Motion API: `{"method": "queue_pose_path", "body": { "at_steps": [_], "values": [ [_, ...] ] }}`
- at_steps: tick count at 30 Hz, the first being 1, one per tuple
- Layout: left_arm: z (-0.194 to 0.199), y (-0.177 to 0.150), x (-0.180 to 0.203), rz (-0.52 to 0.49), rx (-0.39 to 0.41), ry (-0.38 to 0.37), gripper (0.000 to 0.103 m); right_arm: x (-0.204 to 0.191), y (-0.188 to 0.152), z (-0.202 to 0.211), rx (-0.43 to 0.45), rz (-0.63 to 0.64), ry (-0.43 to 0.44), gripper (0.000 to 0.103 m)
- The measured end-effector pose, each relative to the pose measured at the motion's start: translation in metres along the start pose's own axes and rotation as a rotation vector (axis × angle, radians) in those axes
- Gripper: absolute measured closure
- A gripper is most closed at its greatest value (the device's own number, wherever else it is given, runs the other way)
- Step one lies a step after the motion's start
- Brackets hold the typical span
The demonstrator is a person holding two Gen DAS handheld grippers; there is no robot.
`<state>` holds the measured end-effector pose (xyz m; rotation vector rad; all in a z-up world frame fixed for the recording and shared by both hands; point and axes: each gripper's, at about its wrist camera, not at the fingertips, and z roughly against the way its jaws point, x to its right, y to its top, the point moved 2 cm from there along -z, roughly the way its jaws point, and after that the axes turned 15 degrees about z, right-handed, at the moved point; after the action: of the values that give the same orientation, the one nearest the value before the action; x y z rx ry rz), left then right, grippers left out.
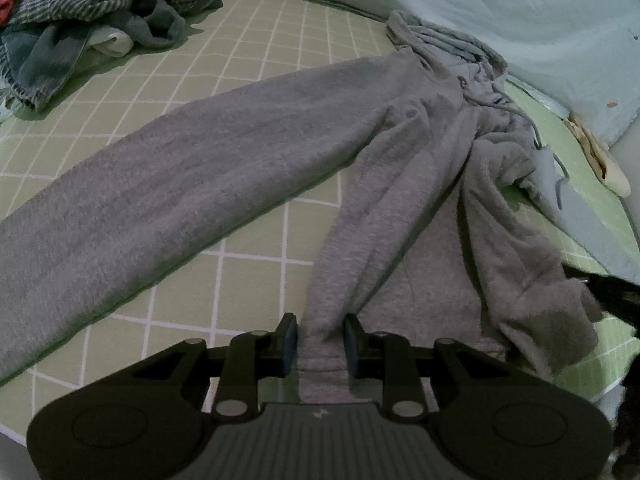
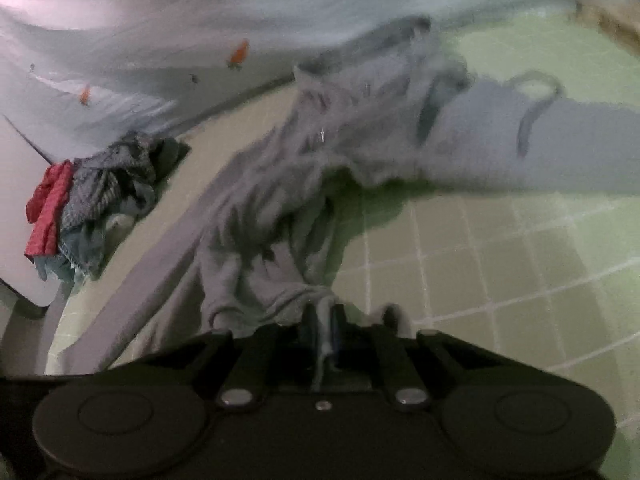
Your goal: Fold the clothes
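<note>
Grey sweatpants lie on a green checked sheet, one leg spread flat to the left, the other running down to my left gripper. Its jaws stand around that leg's cuff with narrow gaps either side, open. The waistband and drawstring are bunched at the upper right. In the blurred right wrist view, my right gripper is shut on a bunched fold of the sweatpants and holds it lifted off the sheet. The right gripper's black tip shows at the left wrist view's right edge.
A pile of other clothes, striped, denim and red, lies at the far left corner, and shows in the right wrist view. A pale blue patterned quilt lines the far side. A cream cloth lies at the right.
</note>
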<state>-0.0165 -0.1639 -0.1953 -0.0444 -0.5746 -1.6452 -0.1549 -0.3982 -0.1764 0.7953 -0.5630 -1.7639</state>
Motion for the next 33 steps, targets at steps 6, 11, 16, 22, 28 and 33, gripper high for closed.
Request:
{"method": "queue_pose_path", "body": {
  "at_steps": [6, 11, 16, 22, 28, 33],
  "values": [
    [0.001, 0.0, -0.002, 0.018, 0.002, -0.007, 0.076, 0.042, -0.004, 0.073, 0.014, -0.013, -0.356, 0.099],
    [0.001, 0.001, -0.002, 0.026, -0.003, -0.009, 0.071, 0.066, -0.025, 0.068, -0.162, 0.006, -0.443, 0.091],
    [0.0, 0.001, -0.002, 0.038, -0.006, -0.013, 0.068, 0.062, -0.015, 0.066, -0.063, 0.006, -0.413, 0.036],
    [0.0, -0.002, 0.002, 0.03, -0.005, 0.002, 0.082, 0.08, -0.013, 0.026, -0.131, -0.004, -0.296, 0.048],
    [0.014, -0.012, 0.008, 0.018, -0.037, 0.007, 0.089, 0.08, -0.024, 0.039, -0.19, 0.015, -0.323, 0.091],
    [0.012, -0.016, 0.009, 0.083, -0.045, 0.074, 0.075, 0.092, -0.026, 0.053, -0.192, 0.009, -0.269, 0.084]
  ]
}}
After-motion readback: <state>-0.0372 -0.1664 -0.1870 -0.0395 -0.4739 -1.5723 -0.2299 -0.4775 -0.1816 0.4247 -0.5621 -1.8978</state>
